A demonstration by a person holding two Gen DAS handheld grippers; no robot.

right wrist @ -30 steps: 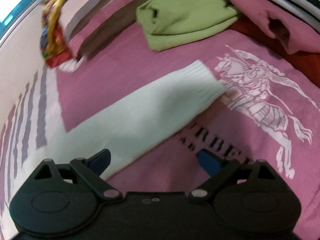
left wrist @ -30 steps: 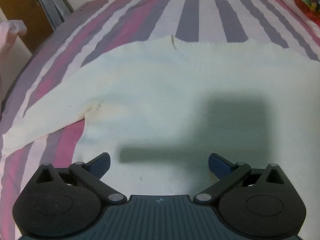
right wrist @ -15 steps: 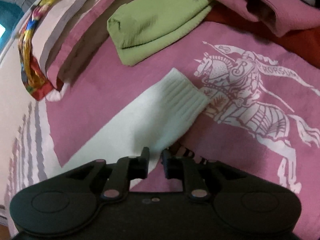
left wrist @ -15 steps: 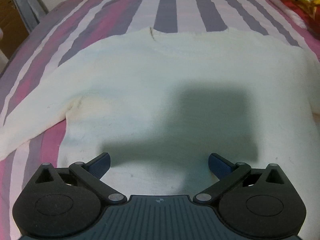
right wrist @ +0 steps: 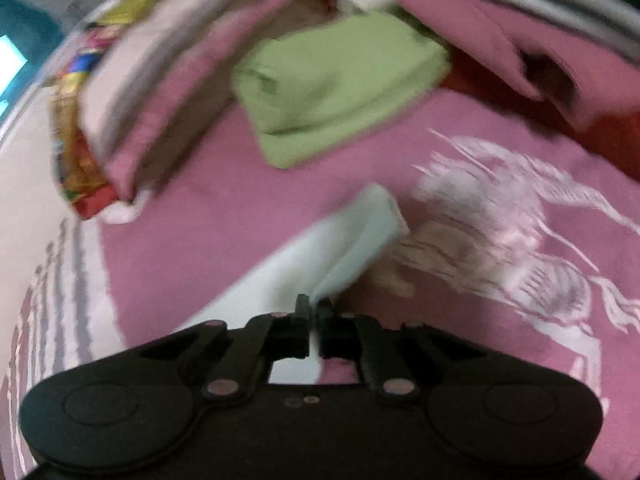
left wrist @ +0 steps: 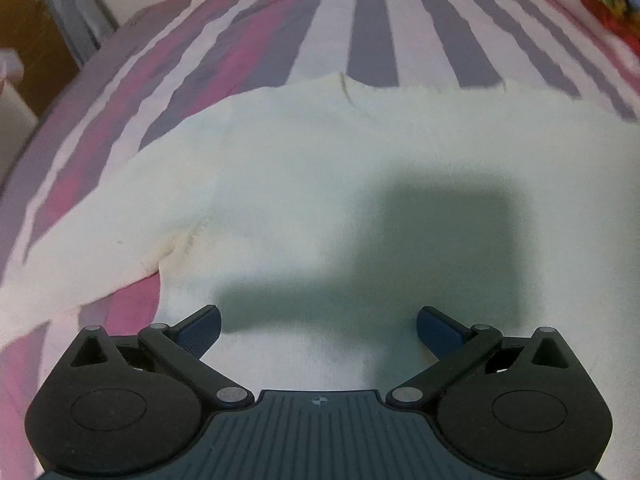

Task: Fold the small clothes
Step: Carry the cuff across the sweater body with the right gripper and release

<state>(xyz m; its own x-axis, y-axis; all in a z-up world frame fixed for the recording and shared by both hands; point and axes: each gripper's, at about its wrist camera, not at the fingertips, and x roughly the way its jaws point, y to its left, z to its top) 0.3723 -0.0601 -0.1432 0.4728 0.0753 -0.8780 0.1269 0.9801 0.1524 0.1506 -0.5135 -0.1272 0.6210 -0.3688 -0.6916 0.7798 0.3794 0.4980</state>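
The sweater (left wrist: 360, 184) is cream-white, faintly yellowed near its armpit seam at 9 o'clock. The bed sheet (left wrist: 372, 40) carries pink, purple-grey and white stripes. At 12 o'clock in the right wrist view lies a lime-green cloth (right wrist: 336, 84); the pink shirt (right wrist: 224, 216) bears a white horse-and-rider print.

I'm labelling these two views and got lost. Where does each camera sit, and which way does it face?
Left wrist: on the open left gripper, looking down over the white sweater on the striped sheet.
Right wrist: on the right gripper, shut on the sweater's sleeve, facing the pink shirt and green cloth.
Shared: the same sweater.
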